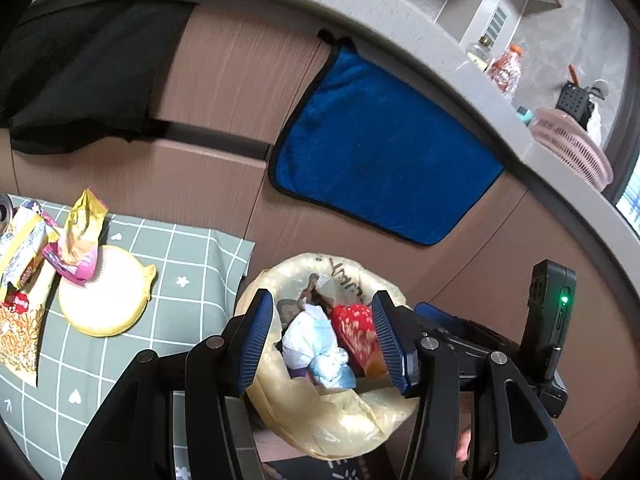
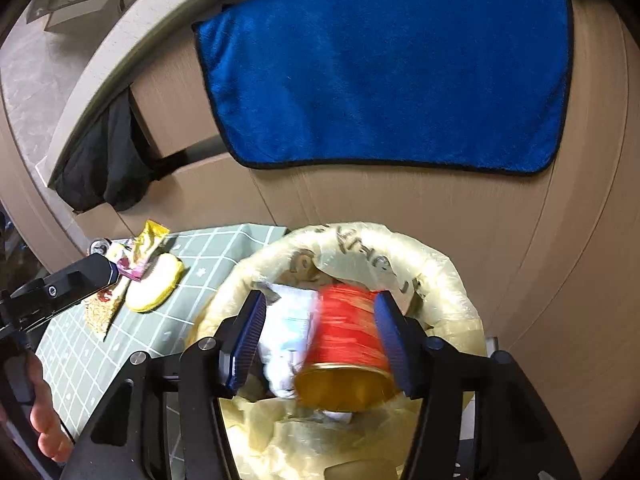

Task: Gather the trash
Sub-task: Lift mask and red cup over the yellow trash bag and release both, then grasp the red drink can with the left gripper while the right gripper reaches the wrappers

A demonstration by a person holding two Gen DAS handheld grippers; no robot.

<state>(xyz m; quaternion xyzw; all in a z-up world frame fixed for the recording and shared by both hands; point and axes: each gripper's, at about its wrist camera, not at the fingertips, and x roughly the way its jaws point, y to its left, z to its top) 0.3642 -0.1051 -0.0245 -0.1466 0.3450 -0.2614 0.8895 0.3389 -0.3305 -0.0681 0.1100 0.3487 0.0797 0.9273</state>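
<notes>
Both tongs, left tongs [image 1: 320, 338] and right tongs [image 2: 322, 342], have black arms, round silver screws and blue ridged pads [image 1: 252, 344].

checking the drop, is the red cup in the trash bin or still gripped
In, or dropping in: the red cup, tipped, lies over the bin mouth, and the right gripper is open around it.

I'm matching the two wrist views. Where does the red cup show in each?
Left wrist: red cup lies in the bin, low centre, just inside the right finger of the open left tongs.
Right wrist: blurred, low centre, by the right finger of the open right tongs.
Shared landmark: blue towel.
</notes>
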